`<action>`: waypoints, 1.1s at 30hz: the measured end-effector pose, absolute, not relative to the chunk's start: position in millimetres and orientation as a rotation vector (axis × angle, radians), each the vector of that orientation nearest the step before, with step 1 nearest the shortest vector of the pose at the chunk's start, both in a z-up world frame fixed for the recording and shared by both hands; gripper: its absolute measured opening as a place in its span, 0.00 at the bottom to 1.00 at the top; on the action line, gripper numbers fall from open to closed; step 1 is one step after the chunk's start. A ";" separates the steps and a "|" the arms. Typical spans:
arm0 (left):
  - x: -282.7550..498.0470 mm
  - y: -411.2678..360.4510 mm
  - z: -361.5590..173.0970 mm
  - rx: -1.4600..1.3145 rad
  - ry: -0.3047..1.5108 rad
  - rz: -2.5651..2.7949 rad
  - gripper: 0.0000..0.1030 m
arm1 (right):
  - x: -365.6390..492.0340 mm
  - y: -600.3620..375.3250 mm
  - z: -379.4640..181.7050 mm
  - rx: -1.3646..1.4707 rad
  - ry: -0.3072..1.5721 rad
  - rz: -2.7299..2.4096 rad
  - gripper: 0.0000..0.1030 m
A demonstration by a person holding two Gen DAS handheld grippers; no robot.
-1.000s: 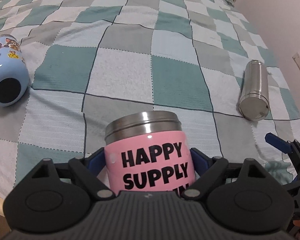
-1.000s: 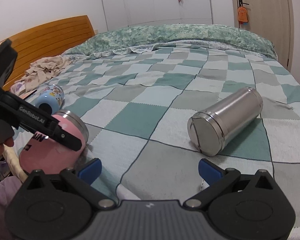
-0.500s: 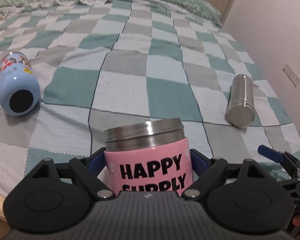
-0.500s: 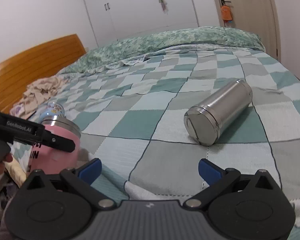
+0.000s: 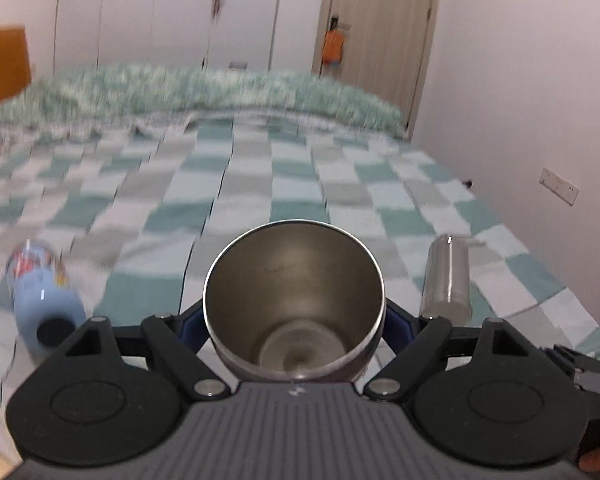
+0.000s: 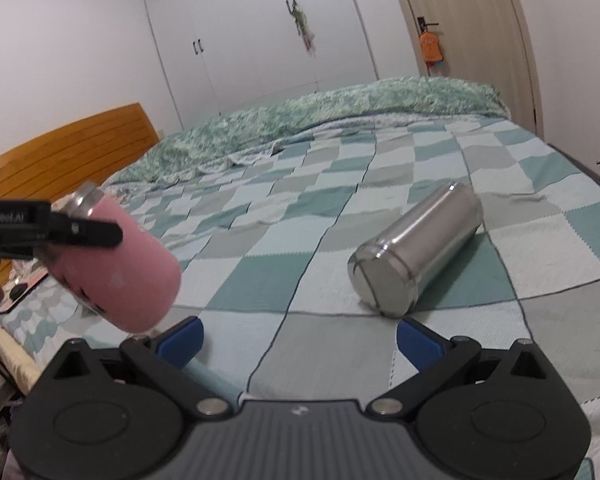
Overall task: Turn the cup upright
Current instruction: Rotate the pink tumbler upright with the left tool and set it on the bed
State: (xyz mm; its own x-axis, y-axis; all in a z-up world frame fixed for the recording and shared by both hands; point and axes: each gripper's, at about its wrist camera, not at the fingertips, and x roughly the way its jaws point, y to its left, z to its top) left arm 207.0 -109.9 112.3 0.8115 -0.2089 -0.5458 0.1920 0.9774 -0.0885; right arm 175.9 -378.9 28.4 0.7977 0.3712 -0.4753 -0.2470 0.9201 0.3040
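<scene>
My left gripper (image 5: 294, 318) is shut on the pink steel cup (image 5: 294, 304). In the left wrist view I look straight into its open mouth and bare steel inside. In the right wrist view the pink cup (image 6: 120, 268) hangs tilted in the air above the bed's near left edge, steel rim up and to the left, with the left gripper's black finger (image 6: 80, 232) across it. My right gripper (image 6: 300, 340) is open and empty, low over the checked blanket (image 6: 300, 216), just in front of a steel tumbler (image 6: 416, 244).
The steel tumbler lies on its side on the blanket, also seen in the left wrist view (image 5: 446, 280). A light blue sticker-covered bottle (image 5: 42, 296) lies on its side at the left. A wooden headboard (image 6: 60, 152) stands left, a wall (image 5: 520, 120) right.
My left gripper has lifted the pink cup off the bed and swung it, so its mouth now faces the left camera. The right gripper has tilted slightly upward, staying open.
</scene>
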 end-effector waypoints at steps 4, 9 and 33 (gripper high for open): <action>216.6 -126.7 102.1 0.009 0.594 -0.217 0.83 | 177.0 -381.8 28.5 0.249 0.538 0.316 1.00; 218.4 -140.4 63.8 0.088 0.569 -0.196 0.83 | 176.9 -384.6 23.4 0.260 0.539 0.296 1.00; 129.9 -86.0 86.9 0.004 0.180 -0.162 1.00 | 125.1 -354.4 46.8 0.161 0.416 0.257 1.00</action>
